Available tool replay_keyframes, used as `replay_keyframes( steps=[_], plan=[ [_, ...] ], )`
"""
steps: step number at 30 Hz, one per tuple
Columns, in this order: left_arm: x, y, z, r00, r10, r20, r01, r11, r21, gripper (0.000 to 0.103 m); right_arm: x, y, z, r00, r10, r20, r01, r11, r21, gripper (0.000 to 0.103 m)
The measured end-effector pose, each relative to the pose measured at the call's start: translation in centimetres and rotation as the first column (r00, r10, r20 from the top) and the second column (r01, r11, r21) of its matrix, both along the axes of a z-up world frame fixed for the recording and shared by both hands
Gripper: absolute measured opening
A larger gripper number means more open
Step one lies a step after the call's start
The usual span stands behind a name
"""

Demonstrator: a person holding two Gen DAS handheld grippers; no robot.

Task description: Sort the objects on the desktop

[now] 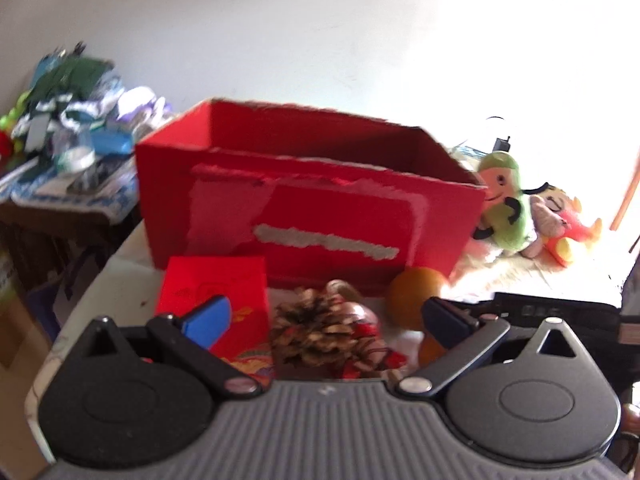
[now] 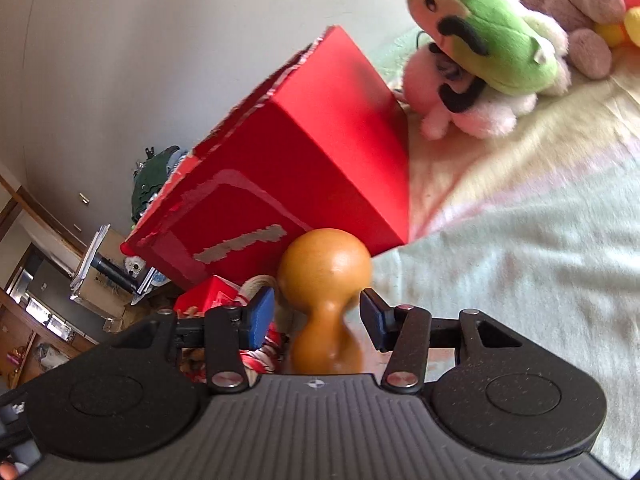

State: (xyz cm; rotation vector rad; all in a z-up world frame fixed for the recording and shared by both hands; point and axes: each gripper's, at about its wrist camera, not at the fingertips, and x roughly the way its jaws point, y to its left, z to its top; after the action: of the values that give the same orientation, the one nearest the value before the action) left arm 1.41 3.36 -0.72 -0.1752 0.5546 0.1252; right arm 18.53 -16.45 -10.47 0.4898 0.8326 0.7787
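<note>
A big open red box (image 1: 304,196) stands on the table; it also shows in the right wrist view (image 2: 288,168). In front of it lie a small red carton (image 1: 216,292), a pine cone ornament (image 1: 320,328) and an orange gourd (image 1: 416,296). My left gripper (image 1: 328,320) is open, its fingers on either side of the pine cone. My right gripper (image 2: 316,316) is open around the waist of the gourd (image 2: 324,280), fingers apart from it.
Plush toys (image 1: 520,208) lie right of the box on a pale cloth (image 2: 520,240); a green plush (image 2: 488,28) is close in the right wrist view. A cluttered side table (image 1: 68,140) stands at the left. A dark object (image 1: 552,308) sits right.
</note>
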Motion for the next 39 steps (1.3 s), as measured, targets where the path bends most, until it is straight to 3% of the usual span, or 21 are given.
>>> replay_keyframes(
  steps=[5, 11, 17, 19, 21, 25, 32, 39],
  plan=[
    [1.3, -2.1, 0.3, 0.992, -0.126, 0.004, 0.126, 0.992, -0.001, 0.103, 1.1, -1.1, -1.2, 0.997, 0.023, -0.069, -0.02, 0.999, 0.043, 0.052],
    [2.1, -2.9, 0.2, 0.982, -0.19, 0.019, 0.191, 0.981, -0.043, 0.101, 2.4, -3.1, -2.2, 0.982, 0.091, -0.165, -0.063, 0.984, 0.169, 0.043],
    [1.9, -3.7, 0.2, 0.962, -0.27, 0.047, 0.272, 0.962, -0.04, 0.097, 3.1, -5.2, -2.6, 0.975, 0.116, -0.187, -0.068, 0.968, 0.243, 0.042],
    [2.5, -4.0, -0.2, 0.957, -0.288, 0.018, 0.288, 0.956, -0.045, 0.085, 3.3, -5.7, -2.7, 0.972, 0.129, -0.195, -0.076, 0.964, 0.256, 0.043],
    [3.1, -4.0, -0.7, 0.954, -0.298, -0.013, 0.297, 0.953, -0.059, 0.076, 3.2, -5.3, -2.6, 0.97, 0.138, -0.199, -0.083, 0.962, 0.262, 0.043],
    [4.1, -3.7, -1.9, 0.948, -0.314, -0.054, 0.304, 0.943, -0.137, 0.076, 3.1, -5.5, -2.5, 0.972, 0.152, -0.181, -0.103, 0.961, 0.255, 0.043],
    [4.8, -3.2, -2.7, 0.948, -0.309, -0.077, 0.291, 0.939, -0.18, 0.074, 3.3, -5.8, -2.7, 0.97, 0.162, -0.18, -0.112, 0.959, 0.26, 0.042],
    [2.8, -1.8, -1.0, 0.961, -0.276, -0.016, 0.271, 0.954, -0.129, 0.075, 3.0, -6.9, -2.3, 0.981, 0.109, -0.158, -0.067, 0.966, 0.251, 0.044]
  ],
)
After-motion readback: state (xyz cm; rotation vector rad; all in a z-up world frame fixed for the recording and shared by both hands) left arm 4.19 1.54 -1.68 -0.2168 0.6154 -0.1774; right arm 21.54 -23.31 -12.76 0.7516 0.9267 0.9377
